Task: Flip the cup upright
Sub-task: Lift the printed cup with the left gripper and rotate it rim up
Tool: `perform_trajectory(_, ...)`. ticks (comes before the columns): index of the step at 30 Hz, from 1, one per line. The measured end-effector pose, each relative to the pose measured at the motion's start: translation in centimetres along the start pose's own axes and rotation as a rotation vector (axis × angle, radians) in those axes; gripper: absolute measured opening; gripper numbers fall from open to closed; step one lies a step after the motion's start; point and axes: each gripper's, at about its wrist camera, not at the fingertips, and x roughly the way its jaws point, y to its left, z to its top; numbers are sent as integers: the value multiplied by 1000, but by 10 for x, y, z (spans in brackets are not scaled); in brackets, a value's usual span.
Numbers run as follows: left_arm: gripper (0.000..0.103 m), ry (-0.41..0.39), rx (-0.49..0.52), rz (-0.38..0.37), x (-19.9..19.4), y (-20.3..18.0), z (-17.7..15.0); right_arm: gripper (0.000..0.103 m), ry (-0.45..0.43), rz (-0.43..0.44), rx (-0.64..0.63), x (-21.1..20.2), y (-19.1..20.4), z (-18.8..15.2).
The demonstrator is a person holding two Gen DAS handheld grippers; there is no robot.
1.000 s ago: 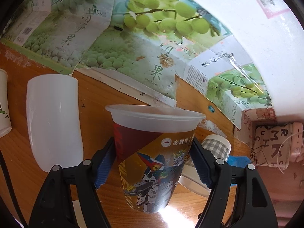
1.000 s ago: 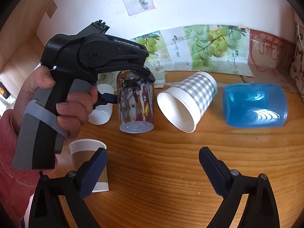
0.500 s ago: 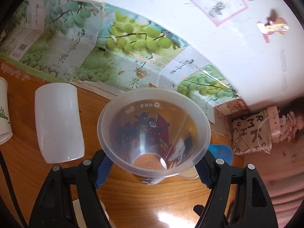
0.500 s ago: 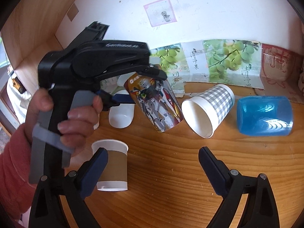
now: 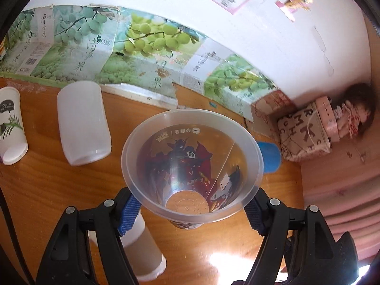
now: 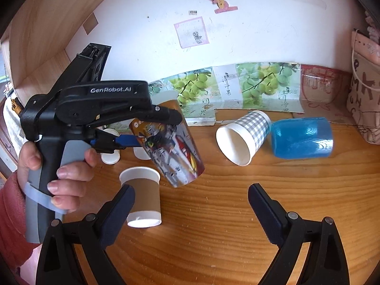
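Left gripper (image 5: 192, 211) holds printed cup (image 6: 171, 147) tilted, airborne.

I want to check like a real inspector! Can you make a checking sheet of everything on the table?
Surface: wooden table, bare in front.
Job's things: robot-print plastic cup held tilted in the air, mouth toward left camera.
Clutter: brown-sleeved paper cup upright; checked paper cup, blue cup, frosted white cup lying down.
Grippers: left gripper jaws shut on cup; right gripper jaws open, empty.
Cables: nothing seen.
Surroundings: grape-print cartons, white wall.
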Motion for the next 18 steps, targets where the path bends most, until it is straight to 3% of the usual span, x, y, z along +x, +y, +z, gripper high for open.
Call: perform_trajectory(18, 78, 146, 199, -52, -54, -23, -109, 97, -5, -154, 117, -79, 48, -81)
